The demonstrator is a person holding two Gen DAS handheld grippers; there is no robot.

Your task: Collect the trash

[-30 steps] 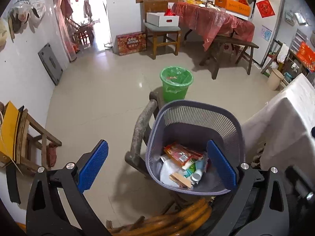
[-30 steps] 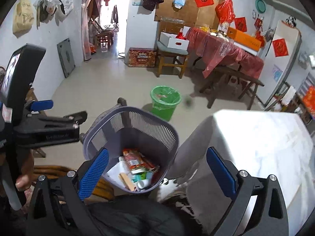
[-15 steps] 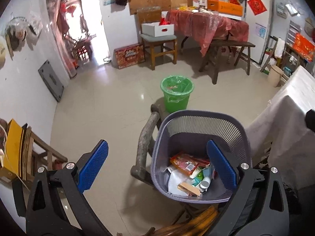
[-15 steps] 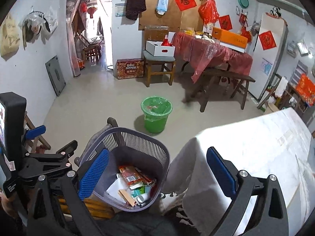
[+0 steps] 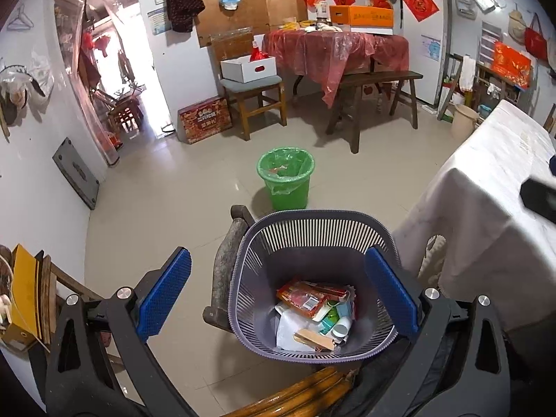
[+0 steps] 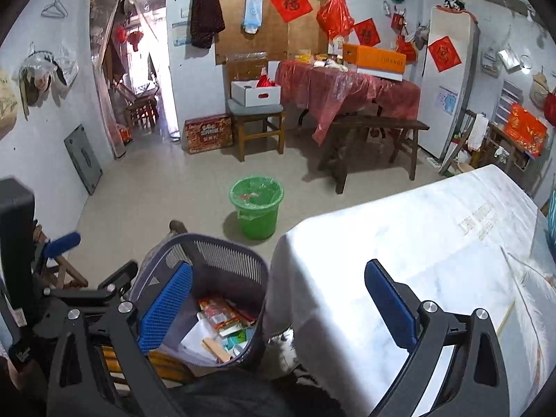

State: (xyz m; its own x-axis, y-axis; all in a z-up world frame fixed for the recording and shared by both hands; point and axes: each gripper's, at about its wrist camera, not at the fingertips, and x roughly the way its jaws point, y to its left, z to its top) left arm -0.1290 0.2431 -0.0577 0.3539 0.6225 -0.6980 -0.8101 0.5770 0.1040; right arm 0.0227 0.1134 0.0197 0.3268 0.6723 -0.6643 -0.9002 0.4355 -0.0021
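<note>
A grey slatted waste basket [image 5: 312,239] [image 6: 222,253] stands on a wooden chair beside the white-clothed table [image 5: 486,191] [image 6: 399,243]. It holds trash [image 5: 314,312] [image 6: 222,319]: a red wrapper, white paper, small bottles, a wooden stick. My left gripper [image 5: 278,299] hovers above the basket, open and empty, its right finger over the basket's right rim. My right gripper [image 6: 278,305] is open and empty too, straddling the table corner, its left finger over the basket.
A green bin [image 5: 285,177] [image 6: 256,205] with a plastic liner stands on the tiled floor ahead. Behind it are a wooden chair with a white box [image 5: 248,67], a red-covered table [image 5: 333,48] and a bench [image 5: 378,87]. A wooden chair [image 5: 38,288] stands at left.
Both grippers have risen and pulled back from the basket, so more of the room and table shows. Both stayed open.
</note>
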